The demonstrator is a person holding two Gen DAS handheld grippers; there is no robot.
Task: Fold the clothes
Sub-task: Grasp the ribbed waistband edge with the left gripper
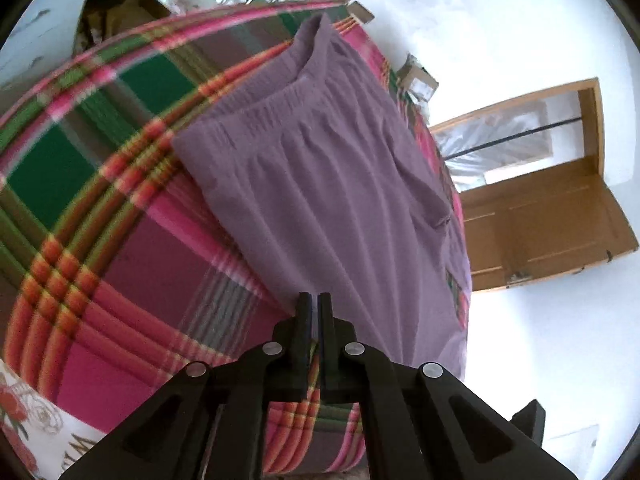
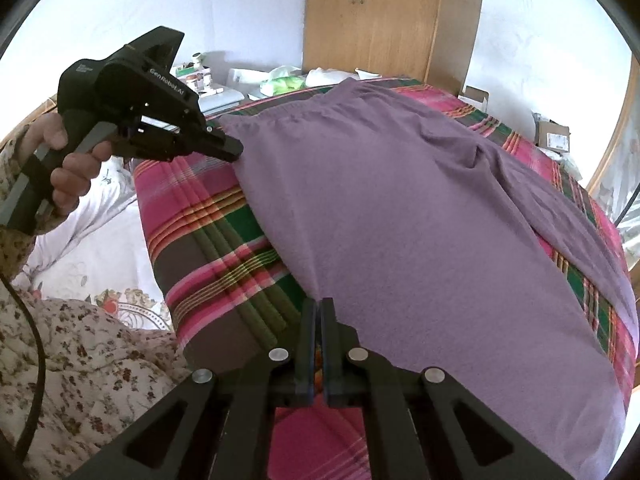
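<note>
Left wrist view: looks forward along left hand-held gripper (image 1: 314,300), close above bed (image 1: 120,184), toward door (image 1: 536,216). Right wrist view: along right hand-held gripper (image 2: 318,304), equally close, toward wardrobe (image 2: 384,16). Shared: purple garment (image 1: 320,184), plaid bedcover.

You have 1 purple knit garment (image 2: 400,220), 1 pink-and-green plaid blanket (image 2: 224,248), 2 black grippers (image 2: 230,148) (image 2: 318,312), 1 wooden wardrobe (image 2: 384,16).

bed under a pink, green and brown plaid cover (image 2: 224,248), stretching ahead and left of the jaws. purple garment (image 2: 400,220) spread flat on the cover, its near edge right at the jaw tips, waistband at the far end.
</note>
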